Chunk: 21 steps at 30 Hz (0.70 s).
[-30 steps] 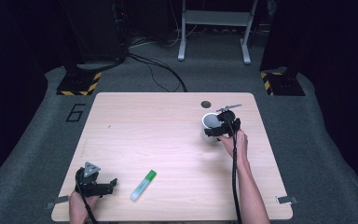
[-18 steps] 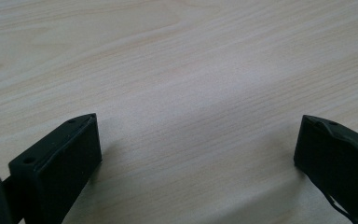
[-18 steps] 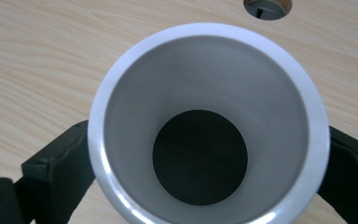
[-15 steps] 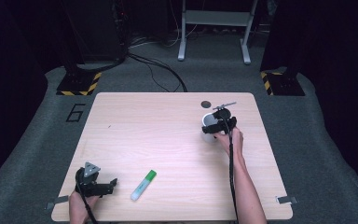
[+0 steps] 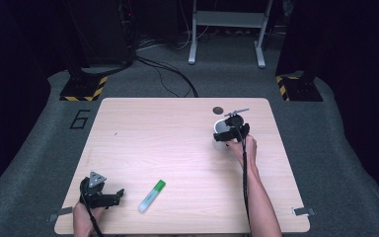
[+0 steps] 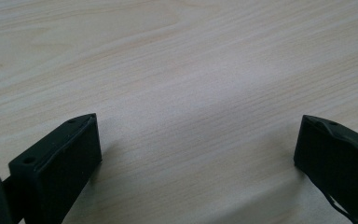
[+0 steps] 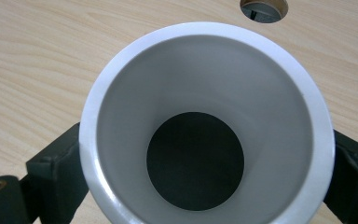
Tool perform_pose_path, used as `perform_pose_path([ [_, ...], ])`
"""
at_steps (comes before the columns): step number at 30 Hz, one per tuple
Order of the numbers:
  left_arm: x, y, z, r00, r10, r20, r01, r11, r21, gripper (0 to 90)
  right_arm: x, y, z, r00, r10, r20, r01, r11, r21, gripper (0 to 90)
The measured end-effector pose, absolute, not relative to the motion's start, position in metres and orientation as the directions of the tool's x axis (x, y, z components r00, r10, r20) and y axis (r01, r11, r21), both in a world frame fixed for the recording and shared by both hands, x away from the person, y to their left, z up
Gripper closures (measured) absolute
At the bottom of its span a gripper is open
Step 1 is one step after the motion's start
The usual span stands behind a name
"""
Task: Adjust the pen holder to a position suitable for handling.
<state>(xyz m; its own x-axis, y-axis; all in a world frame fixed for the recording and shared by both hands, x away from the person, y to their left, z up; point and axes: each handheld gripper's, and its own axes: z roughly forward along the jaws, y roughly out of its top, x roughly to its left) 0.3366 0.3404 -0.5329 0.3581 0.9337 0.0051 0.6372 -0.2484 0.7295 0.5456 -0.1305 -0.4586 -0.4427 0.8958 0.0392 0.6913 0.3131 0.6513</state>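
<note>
The right tool [image 5: 225,134] is clamped on a white cup [image 7: 205,126]; the left tool [image 5: 112,197] rests spread apart on the worktop [image 5: 168,148].

The tabletop [image 5: 177,143] is open across its middle; only the green-capped tube [image 5: 151,196] lies near the left tool [image 5: 113,196].

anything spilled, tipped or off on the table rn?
Nothing stands out. The white cup sits upright between the jaws of the right gripper, empty with a dark bottom. The green-capped marker lies flat near the front edge, beside the open left gripper. No spills on the table.
</note>
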Motion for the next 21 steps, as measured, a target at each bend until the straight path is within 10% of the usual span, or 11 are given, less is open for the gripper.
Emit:
perform_pose_path([
  [21, 0.337, 0.34, -0.533, 0.358, 0.934, 0.007, 0.635, -0.249, 0.731, 0.4, 0.538, -0.111, -0.459, -0.497, 0.867, 0.038, 0.672, 0.356, 0.649, 5.4],
])
